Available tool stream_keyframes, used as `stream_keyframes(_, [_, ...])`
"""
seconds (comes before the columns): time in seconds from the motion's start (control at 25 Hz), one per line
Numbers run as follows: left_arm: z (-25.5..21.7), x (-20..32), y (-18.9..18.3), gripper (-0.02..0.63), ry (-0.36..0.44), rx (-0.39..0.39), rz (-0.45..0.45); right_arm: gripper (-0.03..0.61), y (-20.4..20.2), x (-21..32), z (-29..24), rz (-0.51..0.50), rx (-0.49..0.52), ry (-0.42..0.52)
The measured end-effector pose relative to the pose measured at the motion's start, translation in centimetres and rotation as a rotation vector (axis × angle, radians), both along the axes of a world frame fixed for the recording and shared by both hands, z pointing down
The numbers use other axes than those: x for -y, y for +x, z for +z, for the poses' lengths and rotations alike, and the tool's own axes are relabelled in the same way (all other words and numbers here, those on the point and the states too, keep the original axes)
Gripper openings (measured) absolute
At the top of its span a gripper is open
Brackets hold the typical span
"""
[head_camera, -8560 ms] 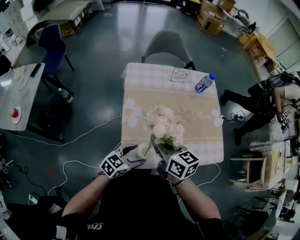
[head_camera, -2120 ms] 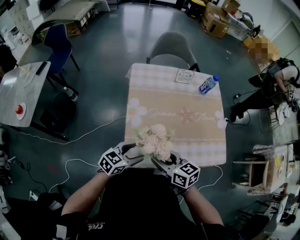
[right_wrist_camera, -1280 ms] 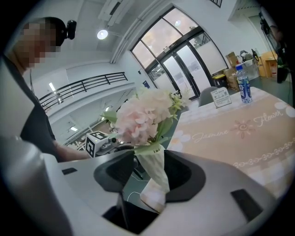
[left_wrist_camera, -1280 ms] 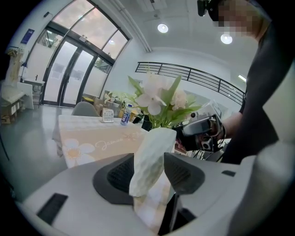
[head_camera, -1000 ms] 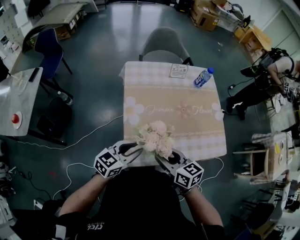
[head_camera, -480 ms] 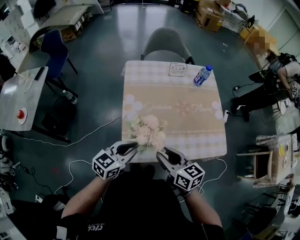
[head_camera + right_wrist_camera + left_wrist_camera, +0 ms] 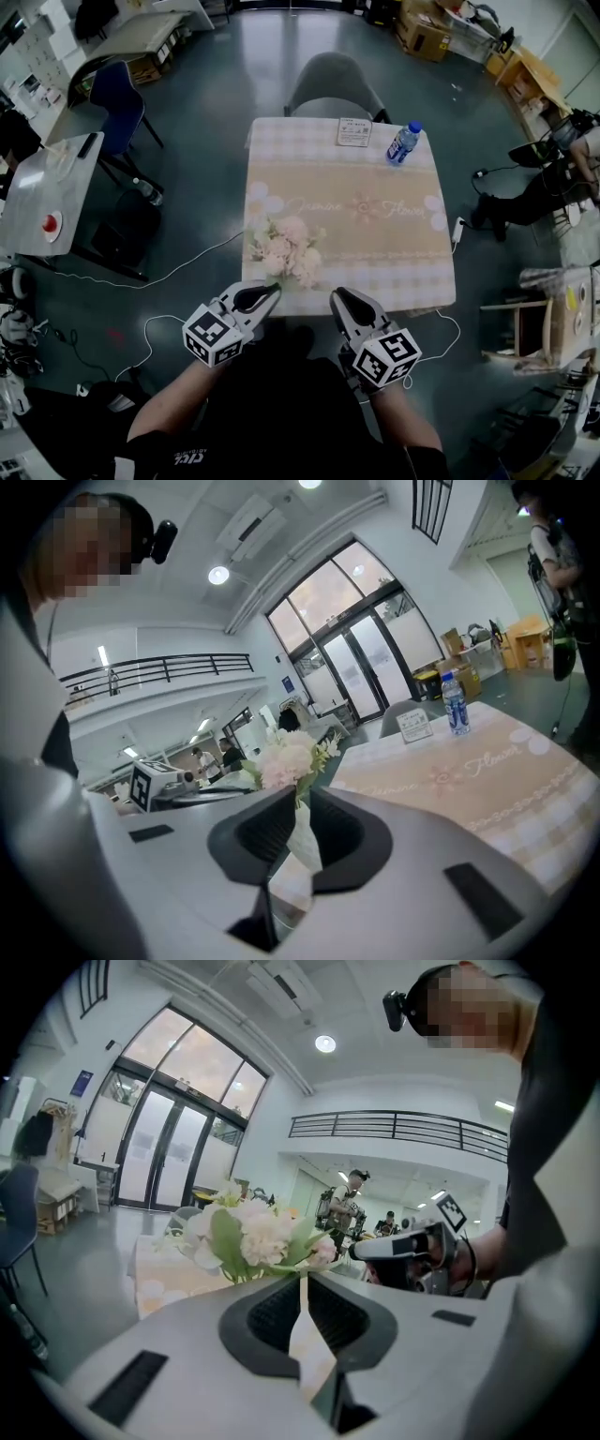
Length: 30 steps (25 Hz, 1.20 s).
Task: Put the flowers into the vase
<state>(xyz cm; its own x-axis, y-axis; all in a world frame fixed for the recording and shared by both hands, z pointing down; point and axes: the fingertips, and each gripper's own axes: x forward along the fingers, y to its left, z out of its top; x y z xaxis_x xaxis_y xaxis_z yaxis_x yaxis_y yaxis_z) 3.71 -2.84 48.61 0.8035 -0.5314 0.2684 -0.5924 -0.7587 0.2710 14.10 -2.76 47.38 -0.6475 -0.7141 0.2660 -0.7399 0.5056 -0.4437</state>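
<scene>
Standing upright on table [image 7: 375, 234]: flowers [image 7: 284, 251], blooms up.

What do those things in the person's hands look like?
The left hand-held gripper and right hand-held gripper are pale grey plastic with black-padded jaws; each carries a white cube of black square markers. The person wears a black short-sleeved shirt.

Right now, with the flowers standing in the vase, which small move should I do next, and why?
Probably just draw both grippers back and rest them; nothing seems left to place. The flowers stand upright in the white vase on the table. The left gripper and right gripper hang at its near edge, apart from the vase, and their empty jaws have just been closing.
</scene>
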Motion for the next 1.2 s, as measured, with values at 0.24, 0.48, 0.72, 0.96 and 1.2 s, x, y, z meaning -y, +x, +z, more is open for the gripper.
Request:
stream_keyframes(0.24, [-2.8,-0.6,0.5,0.028,0.036,-0.020,-0.020,0.057,-0.3,-0.1,-3.2,0.031,0.018,0.067])
stream_keyframes(0.48, [-5.3,-1.1,-0.1,0.026,0.056,-0.039,0.014,0.054,-2.0,-0.4,-4.2,0.019,-0.026,0.099])
stream_keyframes(0.72, [-7.1,-1.0,-1.1,0.026,0.100,-0.017,0.055,0.054,-3.1,0.0,-6.8,0.040,-0.050,0.147])
stream_keyframes(0.96, [-9.2,-0.1,-1.0,0.026,0.125,-0.028,0.060,0.053,-3.7,0.3,-8.7,0.053,-0.047,0.195])
stream_keyframes(1.2, [-10.2,0.9,-0.9,0.026,0.130,-0.032,0.079,0.052,-4.5,0.7,-10.5,0.053,-0.063,0.251])
